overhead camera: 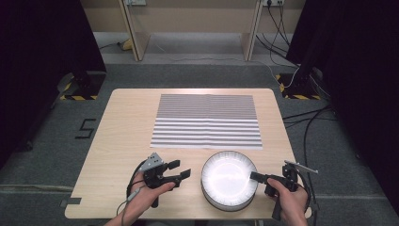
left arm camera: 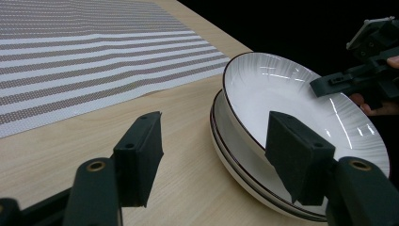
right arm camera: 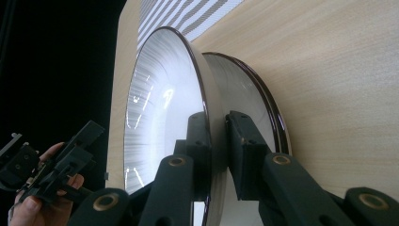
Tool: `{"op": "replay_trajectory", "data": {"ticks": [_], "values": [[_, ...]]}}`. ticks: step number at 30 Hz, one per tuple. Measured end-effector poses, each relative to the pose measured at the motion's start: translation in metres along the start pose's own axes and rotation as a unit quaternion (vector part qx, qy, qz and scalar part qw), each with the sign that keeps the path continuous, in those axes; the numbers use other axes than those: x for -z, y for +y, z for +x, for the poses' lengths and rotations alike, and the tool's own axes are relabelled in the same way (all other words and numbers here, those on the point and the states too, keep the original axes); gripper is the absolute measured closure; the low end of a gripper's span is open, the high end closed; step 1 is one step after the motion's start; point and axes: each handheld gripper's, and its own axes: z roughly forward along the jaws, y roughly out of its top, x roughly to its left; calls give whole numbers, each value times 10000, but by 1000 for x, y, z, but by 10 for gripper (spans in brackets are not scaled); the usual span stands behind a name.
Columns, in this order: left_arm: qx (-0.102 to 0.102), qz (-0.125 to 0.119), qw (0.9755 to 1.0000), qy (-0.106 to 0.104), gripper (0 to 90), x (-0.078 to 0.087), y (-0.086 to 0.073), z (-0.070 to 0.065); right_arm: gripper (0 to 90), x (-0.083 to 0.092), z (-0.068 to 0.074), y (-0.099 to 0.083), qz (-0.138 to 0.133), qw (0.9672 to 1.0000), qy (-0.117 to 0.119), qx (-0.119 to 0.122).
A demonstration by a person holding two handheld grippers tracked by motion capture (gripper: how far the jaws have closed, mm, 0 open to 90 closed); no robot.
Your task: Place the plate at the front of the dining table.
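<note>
Right claw: jaws pinched on the rim of the top plate, one pad inside, one under the lip; plate tilted up off the lower plates of the stack, near the counter's front edge.
Left claw: jaws wide, nothing between them, just left of the stack.

Risks (judgement): single-edge grip on glossy glazed china; the plate may pivot or slip from the pads and chip the stack below. Dragging could shove the lower plates toward the counter edge.

Surface: pale wood-grain counter, grey-and-white striped placemat beyond the stack. Room: grey carpet, black curtains either side, loose cables on the right, wooden furniture legs behind
</note>
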Motion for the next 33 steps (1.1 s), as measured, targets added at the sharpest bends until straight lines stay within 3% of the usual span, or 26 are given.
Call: {"op": "replay_trajectory", "data": {"ticks": [33], "values": [[114,-11,9996,256,357,22,-15,20,785,-3,21,19,-152,9996,223,94]]}}
